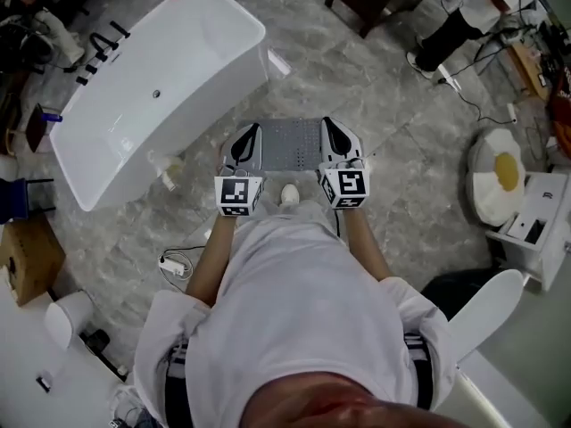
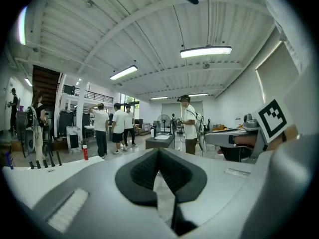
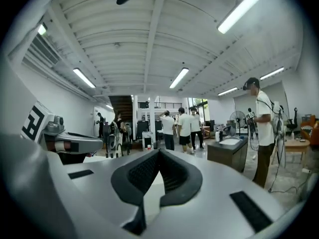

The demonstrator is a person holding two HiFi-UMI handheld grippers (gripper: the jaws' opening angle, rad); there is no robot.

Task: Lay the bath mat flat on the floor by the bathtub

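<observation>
Two corners of the grey bath mat (image 1: 290, 144) are pinched, one in the left gripper (image 1: 245, 143) and one in the right gripper (image 1: 335, 139). Each gripper's own view shows the dark pads closed tight on a thin pale edge of the mat. The mat is stretched between them at about chest height, well above the marble floor (image 1: 375, 78). It has not been laid yet, and the white bathtub (image 1: 161, 87) stands off to the left and ahead. The main risk, as I judge it, is the thin hold: only a sliver of mat sits in each pair of jaws, so a quick swing toward the tub could pull a corner free and drop the mat in a crumpled heap. Lowering one side sooner than the other would probably fold or skew it. The person's shoe (image 1: 289, 194) is right below the mat and could trap its near edge as it comes down.
</observation>
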